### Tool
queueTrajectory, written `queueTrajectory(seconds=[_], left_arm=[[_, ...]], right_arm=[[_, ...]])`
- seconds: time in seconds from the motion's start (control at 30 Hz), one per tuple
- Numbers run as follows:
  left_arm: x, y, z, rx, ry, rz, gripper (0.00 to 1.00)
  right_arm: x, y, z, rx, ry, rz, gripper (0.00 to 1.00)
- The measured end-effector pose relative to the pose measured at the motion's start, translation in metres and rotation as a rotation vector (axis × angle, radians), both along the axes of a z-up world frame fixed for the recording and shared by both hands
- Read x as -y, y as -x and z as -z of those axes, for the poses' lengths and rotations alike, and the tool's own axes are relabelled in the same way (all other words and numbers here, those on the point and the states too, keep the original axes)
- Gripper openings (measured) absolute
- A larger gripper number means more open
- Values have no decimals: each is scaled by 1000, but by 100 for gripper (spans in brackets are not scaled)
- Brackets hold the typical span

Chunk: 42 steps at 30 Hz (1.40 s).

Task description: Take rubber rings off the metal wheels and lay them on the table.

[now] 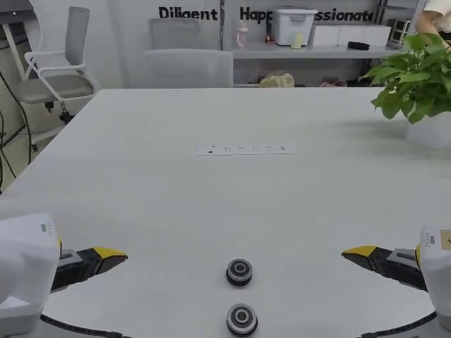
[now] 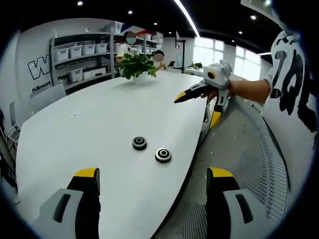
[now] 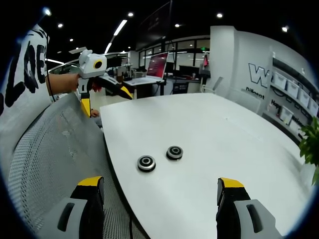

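White table (image 1: 211,211) holds two metal wheels (image 1: 239,272) at its near edge, centre, one just nearer (image 1: 242,319); both seem to wear their rubber rings (image 1: 230,272), so nothing is done yet; left gripper (image 2: 153,175) and right gripper (image 3: 162,183) hang wide open, well apart either side.

Black lettering (image 1: 187,13) is noted on the back wall (image 1: 127,28): "Diligent" left of the white bin (image 1: 294,27), "Happ" just beside it, and, possibly, "ssionate" to its right.
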State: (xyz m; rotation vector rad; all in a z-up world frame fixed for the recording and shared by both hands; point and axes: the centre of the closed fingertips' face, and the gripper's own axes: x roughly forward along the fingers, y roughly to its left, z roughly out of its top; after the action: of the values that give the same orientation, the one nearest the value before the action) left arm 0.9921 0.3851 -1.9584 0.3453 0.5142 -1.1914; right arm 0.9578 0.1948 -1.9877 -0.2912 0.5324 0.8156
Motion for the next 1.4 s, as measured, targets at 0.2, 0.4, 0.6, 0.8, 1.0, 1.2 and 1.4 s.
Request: queueTrajectory(seconds=[0.2, 0.4, 0.6, 0.8, 1.0, 1.2, 1.4], left_arm=[[0, 0, 1, -3, -4, -2, 86], [2, -1, 0, -2, -6, -1, 86], [1, -2, 0, -1, -9, -4, 85], [1, -3, 0, 2, -11, -5, 85], [0, -3, -1, 6, -10, -8, 85], [0, -4, -2, 10, -12, -8, 85], [2, -6, -3, 14, -18, 1, 85]], right_arm=[[0, 0, 0, -2, -2, -3, 94], [1, -1, 2, -4, -2, -5, 94], [1, 0, 2, -5, 0, -11, 94], [1, -2, 1, 0, -4, -12, 94], [1, -6, -2, 12, -4, -16, 94], [-2, -6, -3, 15, -3, -26, 94], [-3, -9, -5, 21, -5, -32, 93]])
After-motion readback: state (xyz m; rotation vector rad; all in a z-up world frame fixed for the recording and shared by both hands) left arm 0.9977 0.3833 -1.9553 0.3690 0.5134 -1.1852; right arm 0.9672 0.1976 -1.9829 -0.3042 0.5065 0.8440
